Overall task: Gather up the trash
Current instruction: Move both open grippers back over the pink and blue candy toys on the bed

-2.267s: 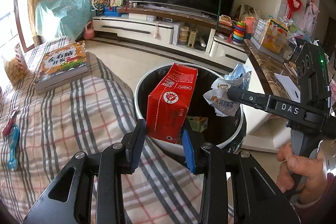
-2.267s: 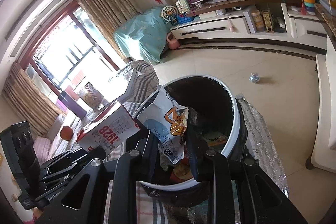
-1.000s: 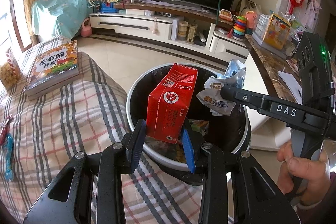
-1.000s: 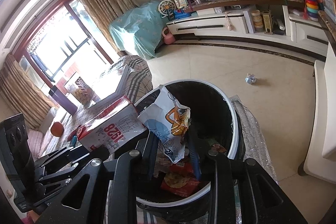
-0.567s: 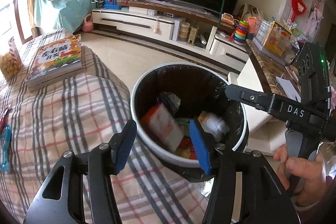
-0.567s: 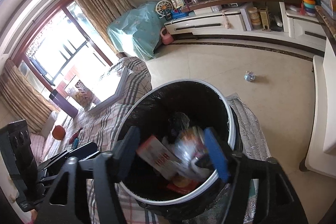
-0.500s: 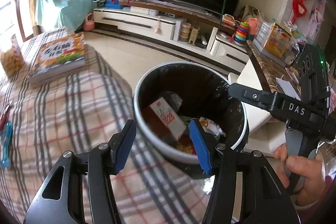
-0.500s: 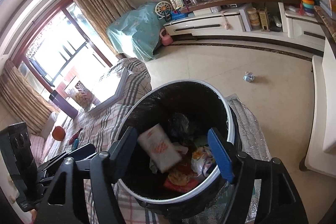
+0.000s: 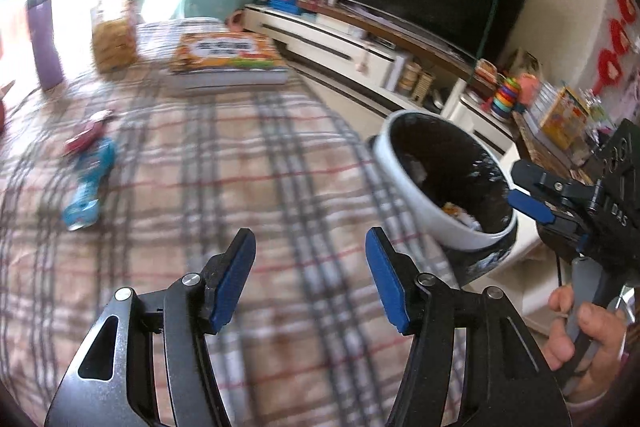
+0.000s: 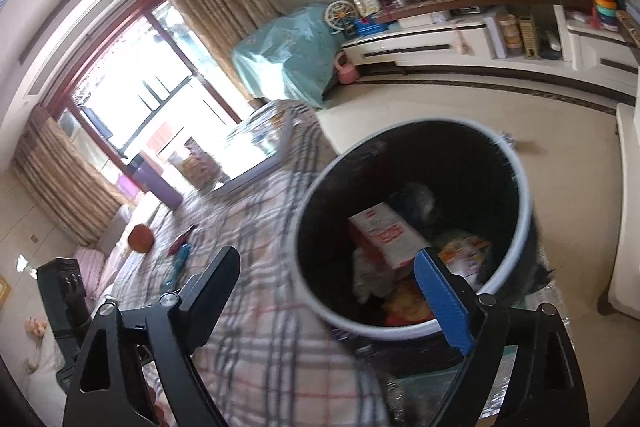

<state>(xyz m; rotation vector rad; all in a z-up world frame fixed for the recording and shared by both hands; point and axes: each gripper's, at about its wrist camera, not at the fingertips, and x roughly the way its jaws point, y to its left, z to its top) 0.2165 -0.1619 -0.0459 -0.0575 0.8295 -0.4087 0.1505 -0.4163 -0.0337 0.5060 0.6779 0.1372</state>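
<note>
The white-rimmed trash bin with a black liner stands beside the plaid-covered table; it also shows in the right wrist view. A red and white carton and a snack wrapper lie inside it among other trash. My left gripper is open and empty over the plaid cloth. My right gripper is open and empty at the bin's near rim. A blue wrapper and a red wrapper lie on the cloth at the left.
A thick book, a snack jar and a purple bottle stand at the table's far side. An orange fruit lies on the cloth. A TV stand and tiled floor lie beyond.
Both grippers opened and dropped the carton and the wrapper into the bin. The left gripper has since swung left over the table; the right view has shifted slightly left.
</note>
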